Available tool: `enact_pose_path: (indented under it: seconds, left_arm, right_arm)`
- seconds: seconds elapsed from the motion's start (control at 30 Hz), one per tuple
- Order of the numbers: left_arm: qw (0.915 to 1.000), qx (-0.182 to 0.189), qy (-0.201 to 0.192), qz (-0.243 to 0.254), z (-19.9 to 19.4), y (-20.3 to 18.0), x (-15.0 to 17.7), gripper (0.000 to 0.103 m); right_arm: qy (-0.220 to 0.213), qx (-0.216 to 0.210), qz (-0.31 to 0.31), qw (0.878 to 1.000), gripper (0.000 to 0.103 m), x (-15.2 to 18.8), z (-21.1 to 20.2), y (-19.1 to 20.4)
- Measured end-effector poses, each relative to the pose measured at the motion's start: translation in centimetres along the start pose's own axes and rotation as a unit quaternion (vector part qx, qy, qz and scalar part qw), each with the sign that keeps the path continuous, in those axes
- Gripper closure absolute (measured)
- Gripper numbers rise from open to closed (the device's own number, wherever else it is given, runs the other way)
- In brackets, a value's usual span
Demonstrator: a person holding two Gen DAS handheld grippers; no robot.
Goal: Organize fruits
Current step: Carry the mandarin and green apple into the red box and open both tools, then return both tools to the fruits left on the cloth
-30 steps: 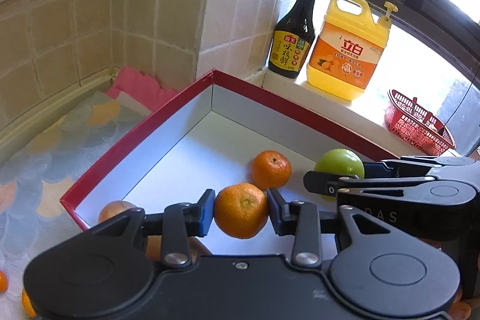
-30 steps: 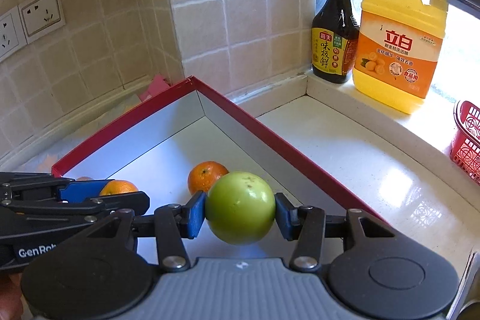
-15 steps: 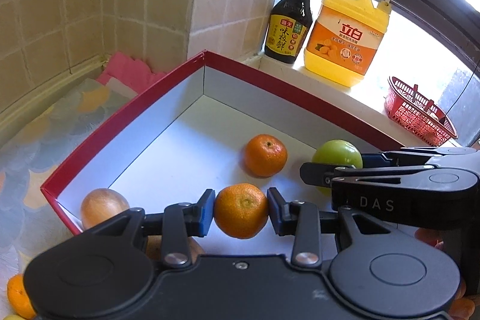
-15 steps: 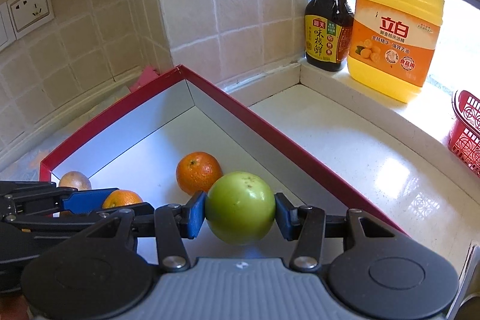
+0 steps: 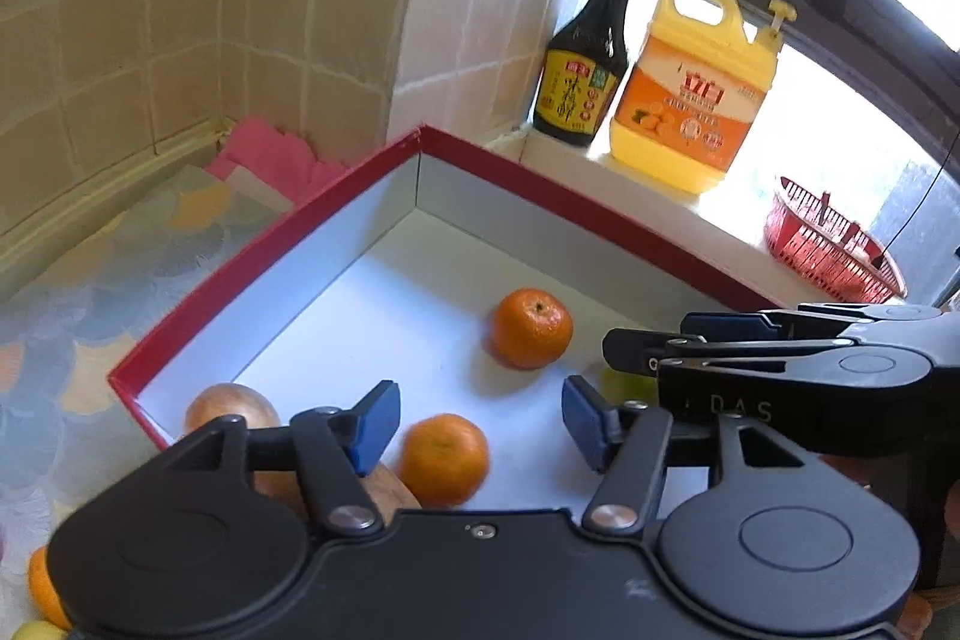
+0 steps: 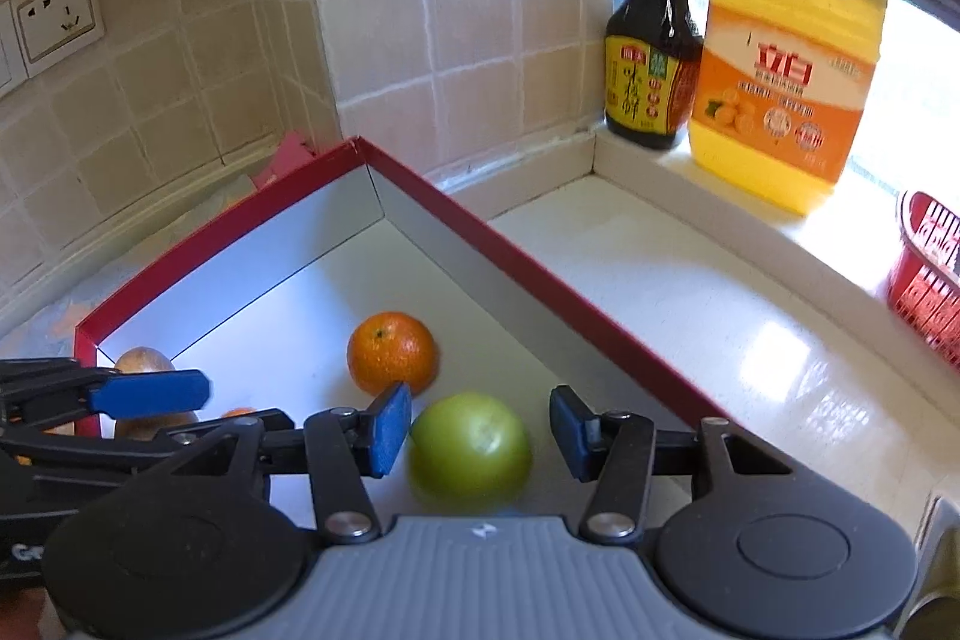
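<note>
A red-rimmed box [image 5: 264,250] with a white floor holds the fruit; it also shows in the right wrist view [image 6: 540,274]. My left gripper [image 5: 477,421] is open above an orange [image 5: 443,459] lying free in the box. My right gripper [image 6: 480,427] is open above a green apple [image 6: 471,445] lying free on the box floor. A second orange [image 5: 531,328] sits further in, and shows in the right wrist view [image 6: 391,352]. A brownish fruit [image 5: 231,406] lies at the box's near left corner.
A dark sauce bottle [image 5: 585,40] and a yellow detergent jug [image 5: 696,100] stand on the sill. A red basket [image 5: 831,250] sits to the right. Pink cloth [image 5: 264,154] lies behind the box. An orange [image 5: 45,586] lies outside on the patterned mat.
Both grippers have opened. The orange has dropped out of the left gripper and the green apple out of the right one; both now lie in the box.
</note>
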State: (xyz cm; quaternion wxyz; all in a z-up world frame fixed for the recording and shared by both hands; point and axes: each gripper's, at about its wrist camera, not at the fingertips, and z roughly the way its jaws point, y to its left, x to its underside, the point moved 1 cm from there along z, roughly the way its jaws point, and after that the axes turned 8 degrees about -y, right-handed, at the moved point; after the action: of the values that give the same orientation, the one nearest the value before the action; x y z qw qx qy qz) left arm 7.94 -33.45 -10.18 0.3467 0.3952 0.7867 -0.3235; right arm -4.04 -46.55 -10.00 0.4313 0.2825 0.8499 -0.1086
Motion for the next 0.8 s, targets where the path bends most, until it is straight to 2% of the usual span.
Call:
enact_pose_path:
  seconds: [0.17,0.33,0.57,0.73,0.8]
  left_arm:
    - [0.9997,-0.001,-0.026,-0.001,-3.3,0.7,-0.7,0.031]
    - [0.9977,-0.025,-0.063,-0.006,-8.2,2.4,-1.2,0.029]
    - [0.9884,-0.102,-0.106,-0.038,-16.6,7.9,-0.6,0.025]
    - [0.9745,-0.179,-0.123,-0.055,-22.2,11.8,1.1,0.025]
    - [0.9697,-0.198,-0.128,-0.066,-23.9,13.0,1.8,0.025]
  right_arm:
    - [-0.025,-0.003,-0.012,1.0,0.049,-1.3,-2.1,1.2]
    - [-0.051,-0.02,-0.04,0.998,0.049,-2.6,-4.4,3.4]
    - [-0.076,-0.068,-0.073,0.992,0.046,-2.8,-7.5,6.7]
    - [-0.071,-0.107,-0.099,0.987,0.045,-2.0,-8.4,9.6]
    - [-0.066,-0.121,-0.11,0.984,0.045,-1.6,-8.6,10.8]
